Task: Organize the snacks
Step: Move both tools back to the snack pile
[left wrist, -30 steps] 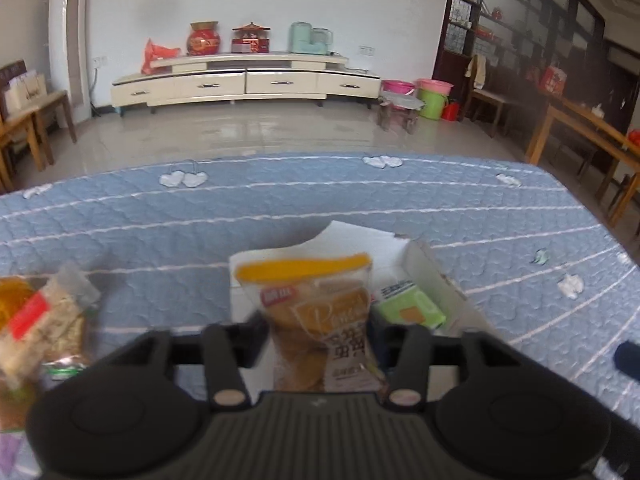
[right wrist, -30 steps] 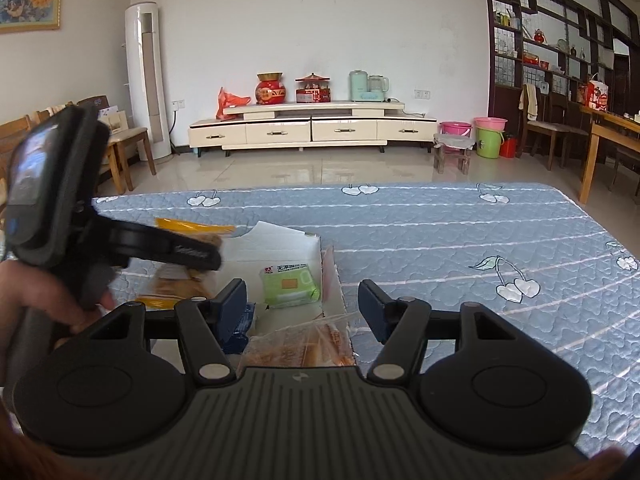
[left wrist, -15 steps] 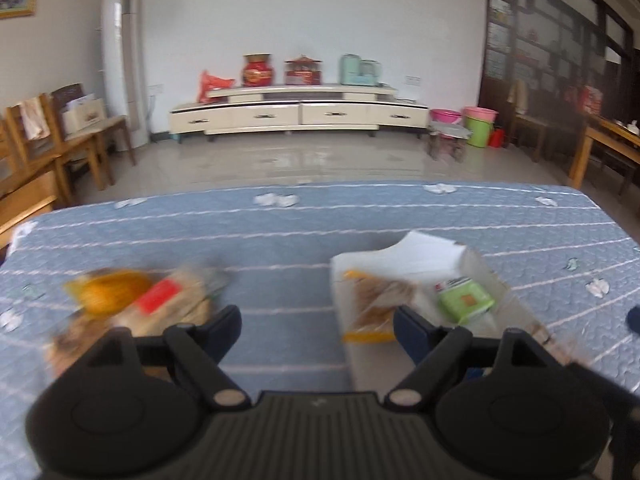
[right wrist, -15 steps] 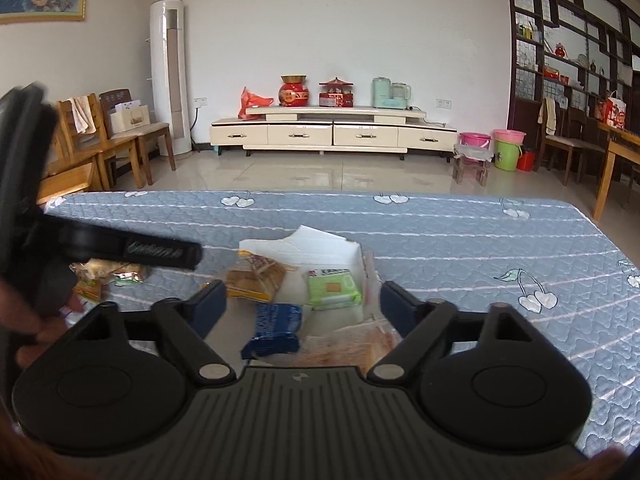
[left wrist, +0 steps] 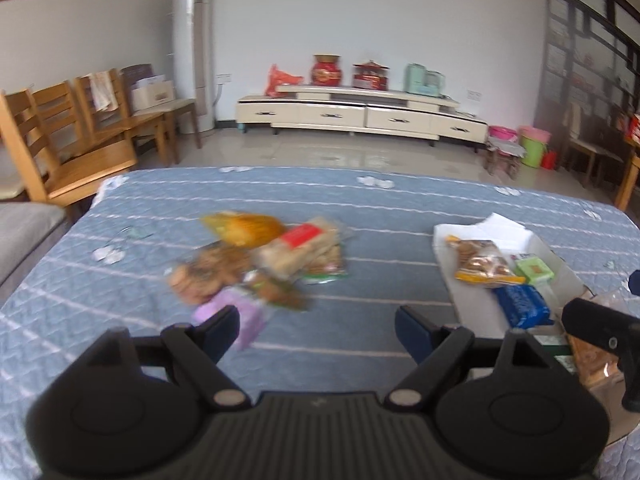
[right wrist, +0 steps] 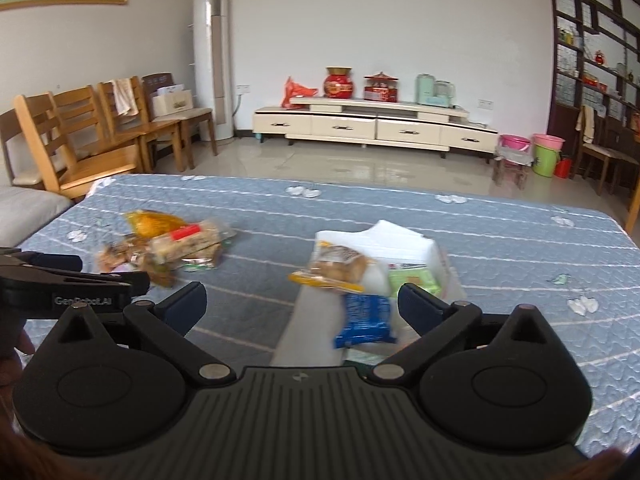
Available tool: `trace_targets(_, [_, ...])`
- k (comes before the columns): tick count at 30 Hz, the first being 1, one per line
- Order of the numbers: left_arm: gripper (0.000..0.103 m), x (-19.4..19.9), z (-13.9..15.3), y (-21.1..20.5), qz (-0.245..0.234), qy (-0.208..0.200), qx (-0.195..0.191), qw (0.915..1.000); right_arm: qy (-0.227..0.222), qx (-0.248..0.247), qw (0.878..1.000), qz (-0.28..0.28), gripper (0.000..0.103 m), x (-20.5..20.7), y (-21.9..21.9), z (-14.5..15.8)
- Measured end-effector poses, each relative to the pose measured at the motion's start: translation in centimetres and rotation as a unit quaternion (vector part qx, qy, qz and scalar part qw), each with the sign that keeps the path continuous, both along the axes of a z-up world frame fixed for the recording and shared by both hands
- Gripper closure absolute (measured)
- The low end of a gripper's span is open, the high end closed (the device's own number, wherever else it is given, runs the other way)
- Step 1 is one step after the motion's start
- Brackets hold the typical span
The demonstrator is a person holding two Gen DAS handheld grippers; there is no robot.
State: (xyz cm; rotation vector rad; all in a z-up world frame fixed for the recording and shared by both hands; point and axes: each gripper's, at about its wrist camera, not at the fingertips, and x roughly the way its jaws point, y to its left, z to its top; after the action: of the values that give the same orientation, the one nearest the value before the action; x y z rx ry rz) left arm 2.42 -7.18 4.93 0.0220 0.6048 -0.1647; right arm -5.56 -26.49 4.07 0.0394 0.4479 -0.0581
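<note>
A heap of loose snack packets (left wrist: 260, 260) lies on the blue quilted table, also in the right wrist view (right wrist: 168, 246). A white box (left wrist: 456, 280) to the right holds a yellow-edged cookie bag (left wrist: 482, 264), a green packet (left wrist: 534, 270) and a blue packet (left wrist: 522, 306). The box (right wrist: 304, 328) with the cookie bag (right wrist: 336, 270), blue packet (right wrist: 366, 320) and green packet (right wrist: 412, 280) shows in the right wrist view. My left gripper (left wrist: 318, 330) is open and empty, just short of the heap. My right gripper (right wrist: 302, 306) is open and empty above the box's near end.
Wooden chairs (right wrist: 92, 140) stand beyond the table's left edge. A cream TV cabinet (right wrist: 376, 128) lines the far wall. A grey cushion (left wrist: 24, 232) is at the left. The blue quilt (right wrist: 520, 248) covers the table right of the box.
My left gripper let go of the cookie bag into the box, opened, and swung left toward the heap. My right gripper drew back slightly and opened wider.
</note>
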Motion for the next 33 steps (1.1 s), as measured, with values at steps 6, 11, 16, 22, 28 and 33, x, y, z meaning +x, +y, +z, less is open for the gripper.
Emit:
trace_targets(6, [0.013, -0.9, 0.0, 3.3, 0.034, -0.01, -0.004, 0.9994, 0.003, -0.005, 1.0, 0.022, 0.0, 0.2, 2.2, -0.1])
trace_targets(11, [0.013, -1.2, -0.4, 5.4, 0.05, -0.01, -0.006, 0.9987, 0.005, -0.007, 0.999, 0.039, 0.0, 1.0, 3.2, -0.2])
trace_targets(16, [0.013, -1.2, -1.1, 6.9, 0.062, -0.003, -0.012, 0.998, 0.008, -0.014, 0.998, 0.054, 0.0, 1.7, 4.3, -0.5])
trace_targets(22, [0.011, -0.4, -2.3, 8.1, 0.072, 0.004, -0.013, 0.9973, 0.012, -0.018, 0.998, 0.064, 0.0, 1.9, 5.0, -1.0])
trace_targets(28, [0.009, 2.0, -4.1, 8.0, 0.067, 0.023, -0.007, 0.9975, 0.02, -0.016, 0.997, 0.067, 0.0, 2.2, 5.0, -1.4])
trace_targets(33, [0.009, 5.1, -5.5, 7.0, 0.075, 0.04, -0.008, 0.9964, 0.026, -0.017, 0.997, 0.069, 0.0, 2.7, 5.2, -1.9])
